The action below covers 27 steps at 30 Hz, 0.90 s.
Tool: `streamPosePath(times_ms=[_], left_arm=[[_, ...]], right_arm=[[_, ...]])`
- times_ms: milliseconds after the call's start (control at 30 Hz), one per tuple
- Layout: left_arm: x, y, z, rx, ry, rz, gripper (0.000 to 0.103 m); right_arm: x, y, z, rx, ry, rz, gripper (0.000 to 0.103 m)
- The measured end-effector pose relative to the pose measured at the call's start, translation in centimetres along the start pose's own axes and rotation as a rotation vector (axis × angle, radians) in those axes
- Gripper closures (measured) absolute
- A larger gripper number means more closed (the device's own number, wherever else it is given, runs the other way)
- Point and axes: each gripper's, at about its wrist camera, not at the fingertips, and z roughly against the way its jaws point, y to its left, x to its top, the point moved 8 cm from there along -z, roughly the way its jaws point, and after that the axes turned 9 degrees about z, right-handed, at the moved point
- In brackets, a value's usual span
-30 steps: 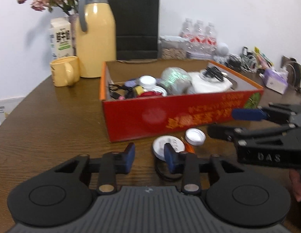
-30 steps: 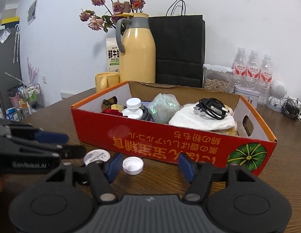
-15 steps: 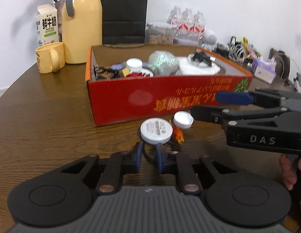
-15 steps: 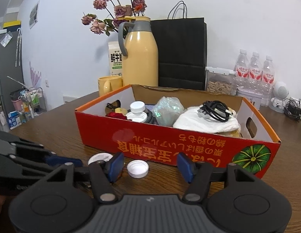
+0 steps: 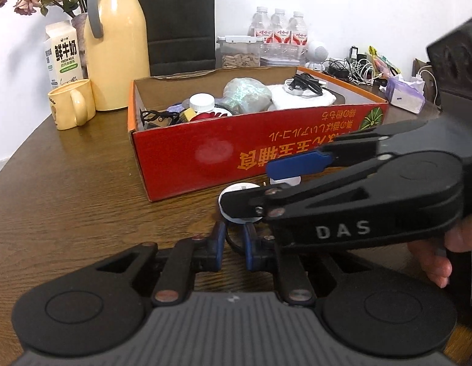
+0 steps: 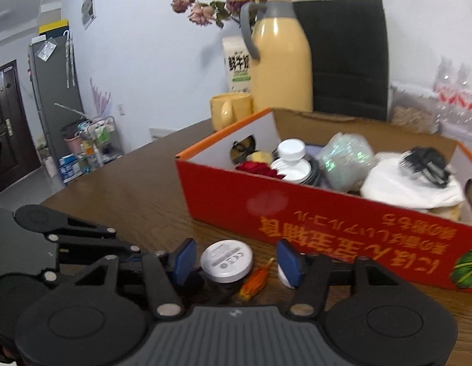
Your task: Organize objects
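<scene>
A red cardboard box [image 5: 236, 152] [image 6: 327, 216] holding several items stands mid-table. In front of it lie a round white device [image 6: 226, 260] [image 5: 240, 189] with a black cord, a small orange item [image 6: 255, 283] and a white bottle cap [image 5: 286, 180], mostly hidden. My left gripper [image 5: 234, 241] is nearly closed around the black cord loop just before the device. My right gripper [image 6: 236, 262] is open, its fingers either side of the white device and orange item; in the left wrist view it [image 5: 281, 183] crosses above them.
Behind the box stand a yellow thermos jug [image 5: 114, 39], a yellow mug [image 5: 72, 108], a milk carton [image 5: 62, 55], a black paper bag [image 5: 175, 15] and water bottles [image 5: 278, 35]. A tissue pack [image 5: 406, 94] and cables lie at the right.
My left gripper closed from open onto the cord. My right gripper moved left and forward, so that it now straddles the white device instead of the bottle cap.
</scene>
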Motion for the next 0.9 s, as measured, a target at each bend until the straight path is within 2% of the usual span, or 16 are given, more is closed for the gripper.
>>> streamPosePath(times_ms=[200, 300, 467, 633, 900], left_arm=[[-0.1, -0.1, 0.0, 0.000, -0.004, -0.015, 0.089], [-0.1, -0.2, 0.1, 0.002, -0.006, -0.023, 0.089], [-0.1, -0.3, 0.1, -0.001, -0.006, -0.020, 0.089], [-0.1, -0.2, 0.0, 0.003, -0.008, -0.024, 0.089], [-0.1, -0.3, 0.0, 0.012, -0.013, -0.034, 0.089]], right_arm=[[-0.4, -0.1, -1.4, 0.028, 0.061, -0.054, 0.054], [-0.3, 0.4, -1.6, 0.029, 0.071, -0.036, 0.065], [-0.1, 0.7, -0.8, -0.048, 0.037, 0.021, 0.065], [0.2, 0.6, 0.8, -0.091, -0.016, 0.034, 0.065], [0.1, 0.2, 2.1, -0.141, -0.052, 0.051, 0.065]])
